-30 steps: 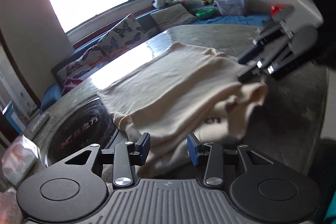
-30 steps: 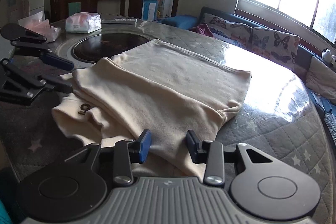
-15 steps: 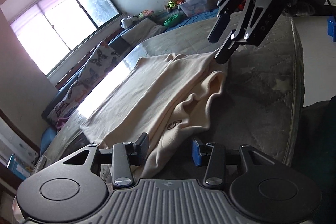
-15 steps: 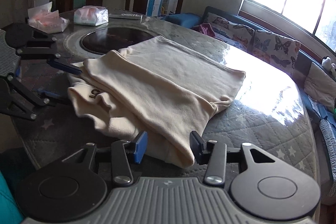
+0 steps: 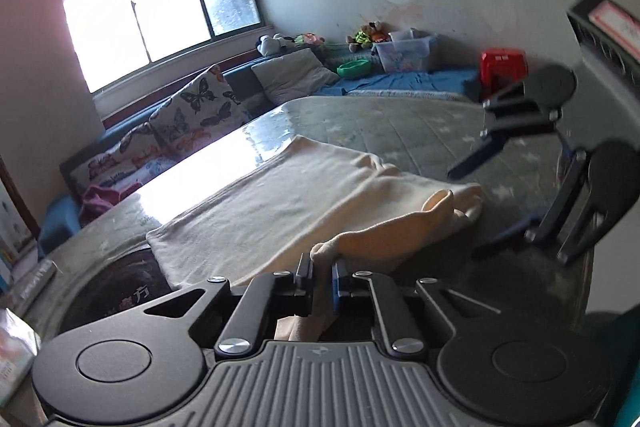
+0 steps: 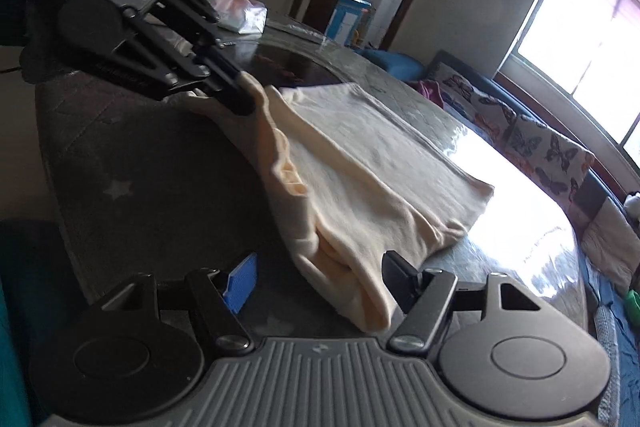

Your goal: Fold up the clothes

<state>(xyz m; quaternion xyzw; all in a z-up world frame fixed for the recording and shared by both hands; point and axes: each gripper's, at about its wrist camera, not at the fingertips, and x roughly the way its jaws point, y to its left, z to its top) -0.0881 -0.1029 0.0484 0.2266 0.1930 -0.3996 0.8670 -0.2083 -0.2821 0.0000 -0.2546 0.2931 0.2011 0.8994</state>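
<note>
The cream garment [image 5: 280, 203] lies folded across the middle of the desk [image 5: 400, 131], its far edge running toward the glare in the upper left of the left wrist frame. The left gripper [image 5: 322, 275] sits at the bottom centre of that frame, jaws clamped on a bunched near corner of the garment, which is lifted into a small peak between the pads. The right gripper [image 6: 320, 279] is at the bottom of its own frame, jaws wide apart and straddling the rolled corner at the garment's other near end; whether either pad touches the cloth cannot be told.

In the right wrist frame, bare quilted desk cover fills the lower left, in front of the garment's near edge. Beyond the far edge the desk is bare and shiny toward the right of that frame. A dark round inset [image 5: 116, 287] lies at the lower left of the left wrist frame, with the garment's corner just beside it. A bagged packet [image 6: 240, 13] rests on the desk at upper left of the right wrist frame, well apart from the cloth. A butterfly-print sofa [image 5: 188, 123] lines the wall under the window [image 5: 160, 7]
</note>
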